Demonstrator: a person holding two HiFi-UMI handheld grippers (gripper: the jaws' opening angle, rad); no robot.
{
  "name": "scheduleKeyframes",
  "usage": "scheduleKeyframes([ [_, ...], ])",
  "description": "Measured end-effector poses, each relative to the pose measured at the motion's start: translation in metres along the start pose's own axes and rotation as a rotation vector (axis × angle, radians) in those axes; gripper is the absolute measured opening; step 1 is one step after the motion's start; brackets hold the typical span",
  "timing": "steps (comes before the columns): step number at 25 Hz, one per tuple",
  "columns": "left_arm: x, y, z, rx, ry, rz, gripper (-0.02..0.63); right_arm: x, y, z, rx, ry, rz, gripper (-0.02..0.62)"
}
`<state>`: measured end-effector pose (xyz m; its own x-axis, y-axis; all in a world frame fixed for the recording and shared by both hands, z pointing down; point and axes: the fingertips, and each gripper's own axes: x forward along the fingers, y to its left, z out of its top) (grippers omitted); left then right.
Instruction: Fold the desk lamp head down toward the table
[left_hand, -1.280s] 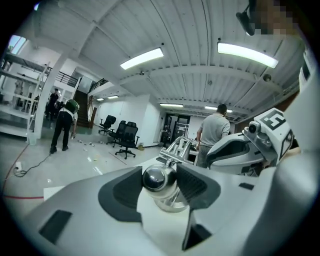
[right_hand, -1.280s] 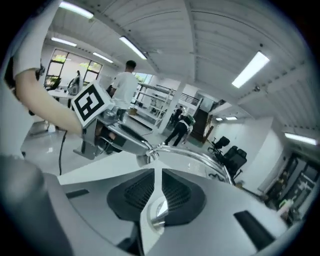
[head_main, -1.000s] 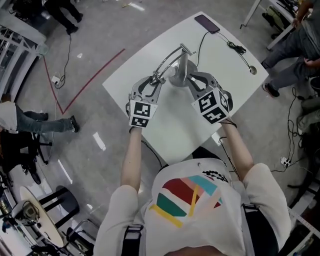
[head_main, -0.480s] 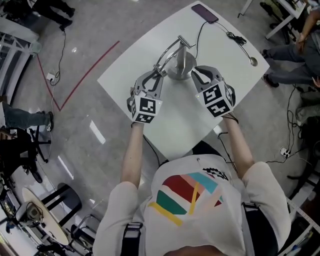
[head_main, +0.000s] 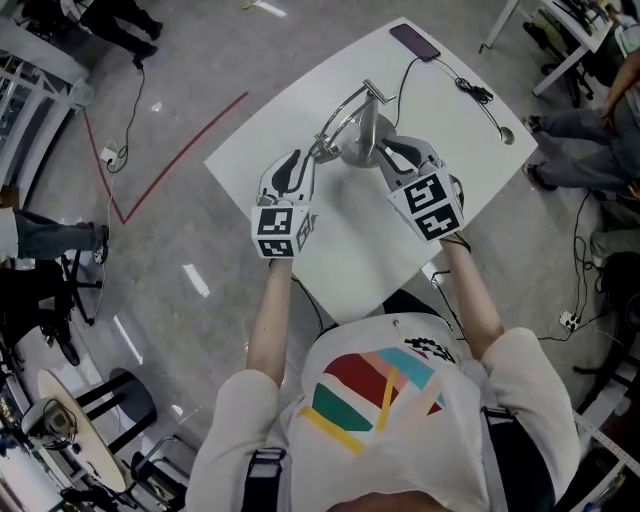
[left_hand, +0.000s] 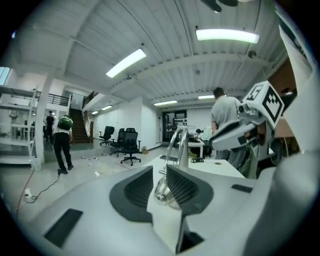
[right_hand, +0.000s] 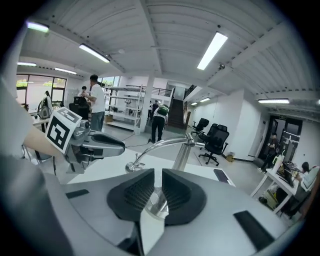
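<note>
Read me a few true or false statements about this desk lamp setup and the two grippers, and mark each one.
1. The left gripper is shut on the lamp head. True.
2. The right gripper hangs open above the table. False: it is shut on the lamp base.
3. A phone lies near the table's far corner. True.
4. The lamp arm lies flat on the table. False: it arches up from the post.

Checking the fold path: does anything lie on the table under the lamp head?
Nothing visible does: the white table around the lamp head, held in the left claw, is bare; the phone and cable lie at the far corner.
</note>
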<state>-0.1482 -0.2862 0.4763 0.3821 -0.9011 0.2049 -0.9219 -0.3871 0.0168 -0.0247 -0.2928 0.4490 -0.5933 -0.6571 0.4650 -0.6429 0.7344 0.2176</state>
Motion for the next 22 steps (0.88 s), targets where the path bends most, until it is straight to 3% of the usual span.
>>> scheduleKeyframes([
  [3, -0.02, 0.013, 0.037, -0.029, -0.079, 0.079, 0.114, -0.015, 0.002, 0.023, 0.069, -0.083, 0.009, 0.054],
  [4, -0.027, 0.014, 0.052, -0.03, -0.107, 0.103, 0.068, -0.021, 0.002, 0.031, 0.106, -0.121, 0.012, 0.054],
  [6, -0.045, 0.012, 0.081, -0.056, -0.166, 0.14, 0.044, -0.036, 0.005, 0.047, 0.201, -0.207, 0.018, 0.054],
  [11, -0.092, -0.017, 0.122, -0.178, -0.257, 0.149, 0.044, -0.086, 0.029, 0.075, 0.412, -0.4, 0.056, 0.054],
  [14, -0.111, -0.035, 0.135, -0.165, -0.272, 0.129, 0.044, -0.114, 0.045, 0.08, 0.423, -0.437, 0.055, 0.054],
  [22, -0.124, -0.066, 0.167, -0.021, -0.311, 0.096, 0.044, -0.156, 0.044, 0.088, 0.354, -0.487, -0.038, 0.054],
])
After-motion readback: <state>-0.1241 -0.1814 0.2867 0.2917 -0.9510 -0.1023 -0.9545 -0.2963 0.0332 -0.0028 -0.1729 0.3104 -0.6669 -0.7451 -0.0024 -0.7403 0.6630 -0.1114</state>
